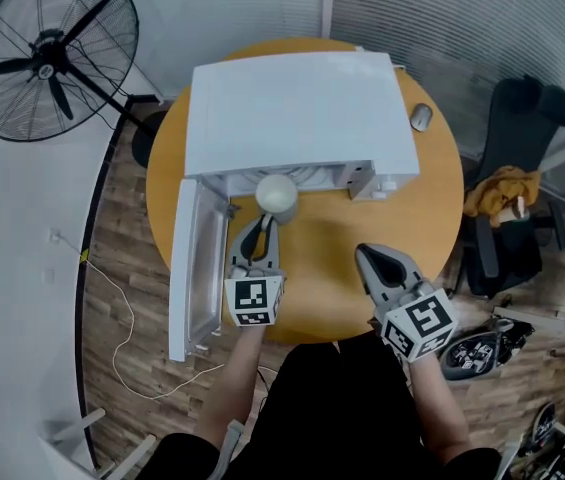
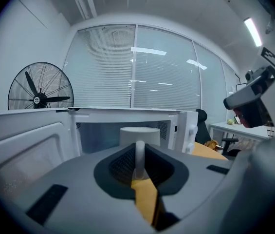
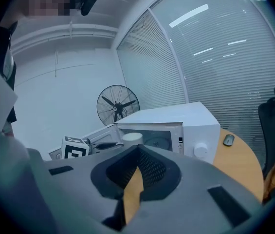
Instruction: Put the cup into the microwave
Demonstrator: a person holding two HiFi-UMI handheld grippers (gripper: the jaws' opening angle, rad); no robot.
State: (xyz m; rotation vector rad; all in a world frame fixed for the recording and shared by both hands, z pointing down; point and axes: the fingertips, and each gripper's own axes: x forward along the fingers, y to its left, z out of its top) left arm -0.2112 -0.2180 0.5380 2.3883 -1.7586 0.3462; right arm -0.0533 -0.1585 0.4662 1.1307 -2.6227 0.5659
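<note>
White cup (image 1: 276, 194), handle (image 2: 139, 156) pinched in left claw (image 1: 261, 224), at mouth of open microwave (image 1: 292, 108); right claw (image 1: 364, 254) clenched, empty.

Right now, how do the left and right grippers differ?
The left gripper is shut on the cup handle; the right gripper is shut on nothing. The left sits at the microwave opening; the right hangs back over the table. Both point toward the microwave.

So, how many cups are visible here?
1: a white cup, gripped by its handle in the left gripper, at the mouth of the open microwave. Others may be hidden inside.
</note>
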